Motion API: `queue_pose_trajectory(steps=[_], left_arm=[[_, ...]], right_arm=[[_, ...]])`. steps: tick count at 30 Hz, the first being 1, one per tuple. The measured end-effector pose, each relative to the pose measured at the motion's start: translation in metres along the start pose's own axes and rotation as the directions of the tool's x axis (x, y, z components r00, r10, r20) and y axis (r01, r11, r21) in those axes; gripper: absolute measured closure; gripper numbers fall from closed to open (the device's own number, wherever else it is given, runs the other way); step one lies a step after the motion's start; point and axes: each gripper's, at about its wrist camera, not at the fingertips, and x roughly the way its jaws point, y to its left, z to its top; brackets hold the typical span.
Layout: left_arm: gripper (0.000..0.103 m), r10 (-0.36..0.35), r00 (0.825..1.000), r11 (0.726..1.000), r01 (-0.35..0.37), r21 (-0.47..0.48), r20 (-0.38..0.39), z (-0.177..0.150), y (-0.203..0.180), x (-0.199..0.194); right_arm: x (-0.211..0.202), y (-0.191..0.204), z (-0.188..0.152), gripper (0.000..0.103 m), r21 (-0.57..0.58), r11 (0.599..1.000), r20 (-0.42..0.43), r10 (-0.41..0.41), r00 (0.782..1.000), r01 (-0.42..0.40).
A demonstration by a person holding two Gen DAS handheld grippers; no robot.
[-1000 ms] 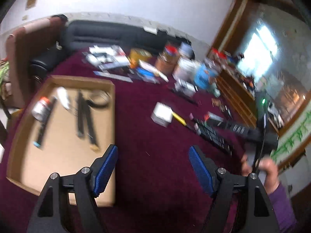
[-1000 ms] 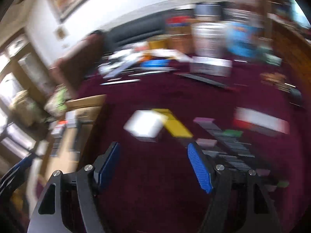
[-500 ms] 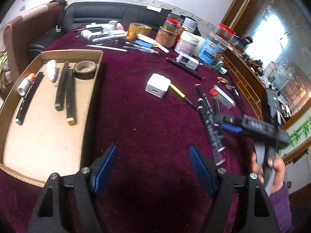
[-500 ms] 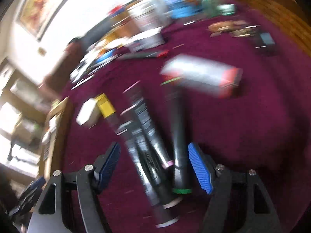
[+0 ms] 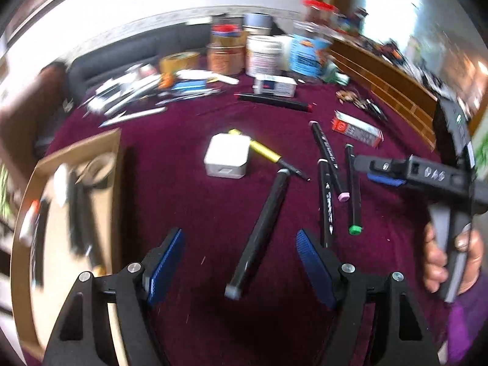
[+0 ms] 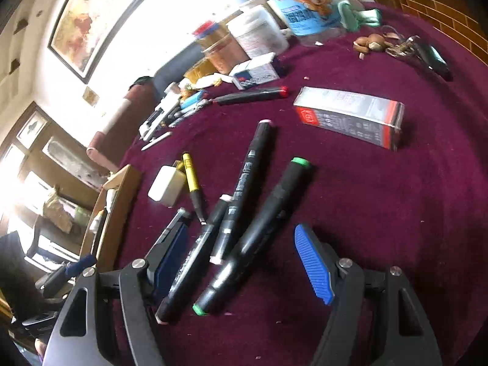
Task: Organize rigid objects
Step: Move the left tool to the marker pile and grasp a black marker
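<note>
Several black markers lie loose on the maroon cloth. In the left wrist view, a grey-capped marker (image 5: 259, 231) lies on the cloth between the pads of my left gripper (image 5: 239, 265), which is open and not touching it. The cardboard tray (image 5: 113, 152) at left holds markers, a tape roll and a glue stick. My right gripper (image 6: 241, 262) is open just above a green-capped marker (image 6: 265, 222), a pink-capped marker (image 6: 247, 180) and a third black marker (image 6: 195, 259). A hand (image 5: 439, 262) holds the right gripper (image 5: 393, 174) at the right edge.
A white box (image 5: 227, 158) and yellow pen (image 5: 263, 151) lie mid-table, a red-and-grey carton (image 6: 347, 119) further right. Jars, tubs and a blue packet (image 6: 308, 9) crowd the far edge, with pens and a red-capped marker (image 6: 250, 96) before them. Keys (image 6: 396, 47) lie far right.
The left gripper has swung right from the tray and dropped lower, so the grey-capped marker now lies between its fingers. The right gripper came down over the marker cluster and steadied.
</note>
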Motion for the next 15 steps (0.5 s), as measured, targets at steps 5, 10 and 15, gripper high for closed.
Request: queue_pose_trajectory(steps=[5, 10, 15], left_arm=[[0.025, 0.033, 0.993, 0.999, -0.028, 0.044, -0.111, 0.009, -0.008, 0.053], [0.074, -0.013, 0.993, 0.999, 0.019, 0.044, -0.116, 0.008, -0.022, 0.055], [0.089, -0.056, 0.993, 0.998, 0.054, -0.017, -0.107, 0.007, -0.018, 0.045]], right_arm=[[-0.014, -0.007, 0.006, 0.032, 0.008, 0.998, 0.082, -0.062, 0.995, 0.061], [-0.009, -0.01, 0.009, 0.032, 0.011, 0.998, 0.077, -0.069, 0.995, 0.068], [-0.005, -0.008, 0.009, 0.032, -0.007, 0.997, 0.068, -0.082, 0.994, 0.083]])
